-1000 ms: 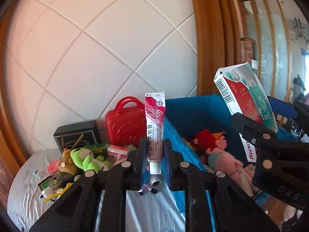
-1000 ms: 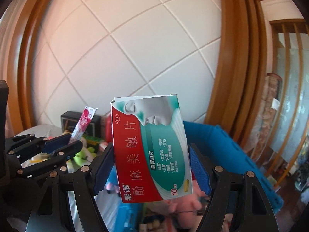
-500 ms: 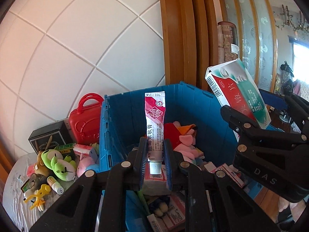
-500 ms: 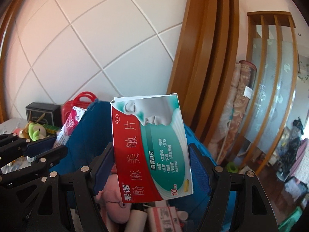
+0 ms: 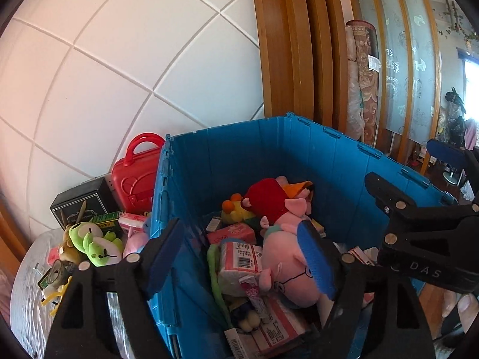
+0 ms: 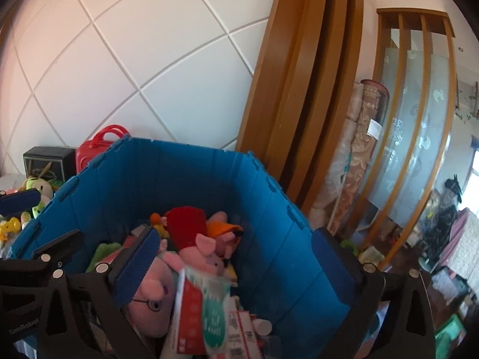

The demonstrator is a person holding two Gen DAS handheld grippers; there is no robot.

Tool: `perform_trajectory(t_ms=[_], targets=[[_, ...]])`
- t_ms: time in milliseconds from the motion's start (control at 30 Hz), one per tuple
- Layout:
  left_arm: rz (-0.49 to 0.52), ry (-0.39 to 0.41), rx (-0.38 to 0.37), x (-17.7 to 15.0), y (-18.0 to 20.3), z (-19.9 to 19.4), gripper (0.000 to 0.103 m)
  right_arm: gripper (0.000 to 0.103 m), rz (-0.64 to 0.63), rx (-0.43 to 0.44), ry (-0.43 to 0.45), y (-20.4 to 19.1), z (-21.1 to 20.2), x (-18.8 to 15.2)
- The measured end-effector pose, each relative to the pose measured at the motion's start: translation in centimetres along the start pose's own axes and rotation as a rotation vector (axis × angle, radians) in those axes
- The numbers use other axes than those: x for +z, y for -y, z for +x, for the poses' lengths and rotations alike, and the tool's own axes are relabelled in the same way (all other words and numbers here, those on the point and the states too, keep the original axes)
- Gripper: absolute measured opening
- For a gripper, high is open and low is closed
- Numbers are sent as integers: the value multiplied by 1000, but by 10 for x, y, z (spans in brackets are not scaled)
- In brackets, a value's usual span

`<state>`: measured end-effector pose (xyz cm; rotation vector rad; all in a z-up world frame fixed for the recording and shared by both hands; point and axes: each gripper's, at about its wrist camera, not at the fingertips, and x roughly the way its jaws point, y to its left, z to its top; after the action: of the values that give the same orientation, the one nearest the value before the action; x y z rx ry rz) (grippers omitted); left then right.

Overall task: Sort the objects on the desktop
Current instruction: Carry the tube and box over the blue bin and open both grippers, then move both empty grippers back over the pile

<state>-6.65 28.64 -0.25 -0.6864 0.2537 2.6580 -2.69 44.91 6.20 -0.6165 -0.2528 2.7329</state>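
Observation:
Both grippers hang over an open blue crate [image 5: 329, 161], which also shows in the right wrist view [image 6: 269, 209]. My left gripper [image 5: 239, 257] is open and empty above the crate's left wall. My right gripper [image 6: 236, 260] is open; the red, white and green medicine box [image 6: 203, 314] is blurred below it, falling into the crate. The crate holds a pink pig plush [image 5: 287, 266], a red plush [image 5: 266, 200], tissue packs and small boxes. The ointment tube [image 5: 254, 299] seems to lie among them.
Left of the crate, on the white table [image 5: 27, 314], lie a green frog plush [image 5: 92, 239], a red toy suitcase [image 5: 134, 176], a black box [image 5: 77, 206] and small items. A tiled wall and wooden frame stand behind.
Both grippers opened over the crate. The left one let go of the ointment tube, the right one let go of the medicine box, which is dropping into the crate.

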Motion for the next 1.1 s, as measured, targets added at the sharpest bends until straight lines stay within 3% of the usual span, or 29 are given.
perform_trajectory(t_ms=[267,467,733,967,1100], targets=[[-51,18,24,-9,-38,-19,80,103,-14,21,22,-19,-17,9],[-110,42,88,-23,-95,-43,81,103,-44,121,83,-68,-48,24],[-209,18,230,-59,-209,-66,81,103,-96,311,140,-171,-79,52],[-276,-65,311,-102,-305,-67,81,103,-156,485,73,-287,-77,58],[-317,-111,327,-127,-347,-57,81,103,-212,535,27,-349,-67,50]])
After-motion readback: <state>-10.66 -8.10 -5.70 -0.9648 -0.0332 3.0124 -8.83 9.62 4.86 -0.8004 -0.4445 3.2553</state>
